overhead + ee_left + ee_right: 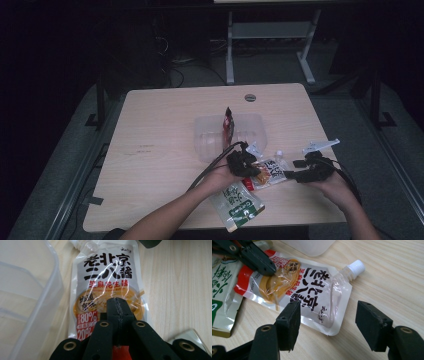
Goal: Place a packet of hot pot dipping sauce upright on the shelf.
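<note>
High view: I am looking down on a pale wood-grain worktop (160,130) where both my hands are working at the near right part, around a sauce pouch (270,172) lying flat just in front of a clear plastic tray (210,131).
Left claw (117,305): I am holding it pressed together, its black ridged tips resting on the printed lower half of the pouch; I judge this is pinning the slippery film flat so that it cannot slide, though I cannot tell whether any film is caught between the tips.
Right claw (328,325): I am keeping it apart, its two square black pads straddling the spout end of the pouch without touching it; I judge it is lining up for a grip near the neck.
Sauce pouch (312,293): glossy, soft, flat-sided film, wrinkling at the clear neck, with a ribbed white screw cap (356,267) pointing away from the left claw.
Green packet (239,204): matte-looking bag lying beside the pouch, nearer to me.
Tray: thin, see-through, rounded walls, holding a red packet (229,122) standing upright.
</note>
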Demonstrator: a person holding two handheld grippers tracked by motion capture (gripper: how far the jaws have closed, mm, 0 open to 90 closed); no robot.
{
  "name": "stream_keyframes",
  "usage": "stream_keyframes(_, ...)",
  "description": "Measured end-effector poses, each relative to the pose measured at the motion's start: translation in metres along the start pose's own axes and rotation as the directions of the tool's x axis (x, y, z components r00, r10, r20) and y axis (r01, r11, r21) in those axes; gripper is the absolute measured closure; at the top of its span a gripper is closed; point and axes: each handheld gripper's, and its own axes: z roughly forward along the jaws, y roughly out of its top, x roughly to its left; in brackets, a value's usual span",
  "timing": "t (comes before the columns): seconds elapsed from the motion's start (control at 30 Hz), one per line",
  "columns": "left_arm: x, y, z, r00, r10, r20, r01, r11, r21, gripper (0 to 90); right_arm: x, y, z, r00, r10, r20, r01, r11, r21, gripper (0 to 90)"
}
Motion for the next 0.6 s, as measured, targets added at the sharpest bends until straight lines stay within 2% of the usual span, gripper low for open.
stream_keyframes(0.27,-0.003,0.001,0.009,0.9995,0.005,-0.031,-0.004,0.9994,0.034,90.0,-0.007,0.002,0.012,0.9996,0.013,-0.025,-0.013,1.000,0.009,34.6)
stream_keyframes(0.4,-0.002,0.001,0.011,0.9993,-0.001,-0.037,0.003,0.9991,0.041,90.0,-0.010,0.002,0.018,0.9981,0.034,-0.050,-0.033,0.999,0.025,34.5)
stream_keyframes(0.6,-0.003,0.004,0.014,0.9989,0.003,-0.046,0.000,0.9985,0.055,90.0,-0.013,0.002,0.025,0.9958,0.033,-0.086,-0.030,0.999,0.028,34.7)
